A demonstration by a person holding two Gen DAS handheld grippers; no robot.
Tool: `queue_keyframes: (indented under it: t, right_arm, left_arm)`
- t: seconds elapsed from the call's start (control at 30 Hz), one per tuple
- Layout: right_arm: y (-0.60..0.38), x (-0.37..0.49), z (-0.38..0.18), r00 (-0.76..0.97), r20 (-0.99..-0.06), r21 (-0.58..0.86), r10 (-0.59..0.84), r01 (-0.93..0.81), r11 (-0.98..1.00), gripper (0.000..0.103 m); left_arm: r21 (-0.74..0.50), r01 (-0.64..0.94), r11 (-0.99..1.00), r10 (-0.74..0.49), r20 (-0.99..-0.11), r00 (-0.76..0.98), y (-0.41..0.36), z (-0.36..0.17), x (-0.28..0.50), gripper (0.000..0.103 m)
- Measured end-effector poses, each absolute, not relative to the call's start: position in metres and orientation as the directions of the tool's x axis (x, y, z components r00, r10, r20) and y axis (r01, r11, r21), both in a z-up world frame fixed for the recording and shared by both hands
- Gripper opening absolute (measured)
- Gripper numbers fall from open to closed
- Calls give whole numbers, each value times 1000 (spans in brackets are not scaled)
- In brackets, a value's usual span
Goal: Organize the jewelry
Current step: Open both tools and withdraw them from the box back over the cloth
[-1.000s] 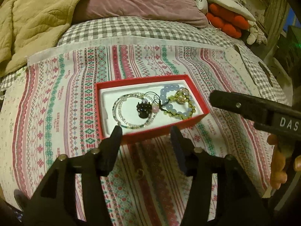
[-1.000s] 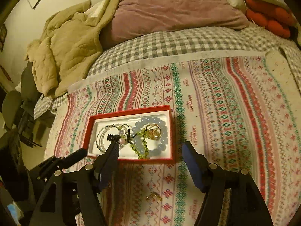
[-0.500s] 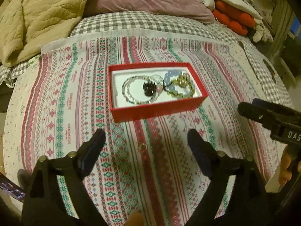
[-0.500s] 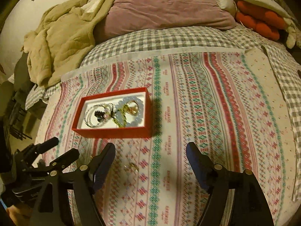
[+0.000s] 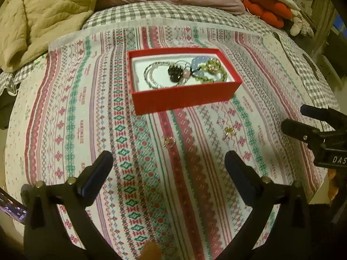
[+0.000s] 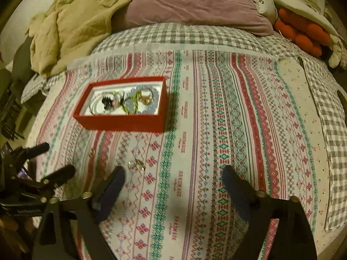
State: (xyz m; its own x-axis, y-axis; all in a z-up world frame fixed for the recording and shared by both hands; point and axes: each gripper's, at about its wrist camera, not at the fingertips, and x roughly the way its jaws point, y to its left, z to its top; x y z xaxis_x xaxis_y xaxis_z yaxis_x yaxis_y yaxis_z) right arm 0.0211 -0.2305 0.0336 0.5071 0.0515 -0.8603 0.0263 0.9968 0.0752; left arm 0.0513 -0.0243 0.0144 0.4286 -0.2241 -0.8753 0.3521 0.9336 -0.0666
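Observation:
A red box (image 5: 184, 98) (image 6: 121, 123) with a white lining sits on the patterned cloth. It holds several tangled bracelets (image 5: 156, 75) (image 6: 143, 96) and a black piece (image 5: 174, 72). Two small gold pieces lie loose on the cloth in front of it: a ring (image 5: 169, 141) (image 6: 92, 152) and an earring-like piece (image 5: 229, 131) (image 6: 136, 164). My left gripper (image 5: 169, 160) hovers just short of the ring, its jaws opening wide with nothing between them. My right gripper (image 6: 173, 173) is also opening and empty, its left finger close beside the gold piece. Each gripper shows at the edge of the other's view.
The striped cloth (image 6: 216, 130) covers a bed with a grey checked sheet (image 6: 184, 34). A beige blanket (image 5: 39, 17), a mauve pillow (image 6: 195, 2) and red plush toys (image 5: 266, 8) lie behind. The bed drops off at left and right.
Both grippers have drawn back from the red box and their jaws have spread wider. The box now sits farther off, and the two loose gold pieces have come into view.

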Motion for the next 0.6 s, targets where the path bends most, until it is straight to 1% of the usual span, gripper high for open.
queue_keyframes:
  t: [0.33,0.47,0.6]
  right_arm:
    - [-224,20,3,408,-913,29,21,12,1000,95]
    - [-228,24,-12,350,-937,8,-5,34,999,95]
    - [-231,26,-19,331,-944,-1,-15,43,999,95]
  left_arm:
    - [-68,346,936,-204,-905,373,-5,-14,51,102]
    - [-52,354,934,-182,-921,345,-2,-32,51,102]
    - [-24,379,925,-164,-926,341,-5,-44,51,102]
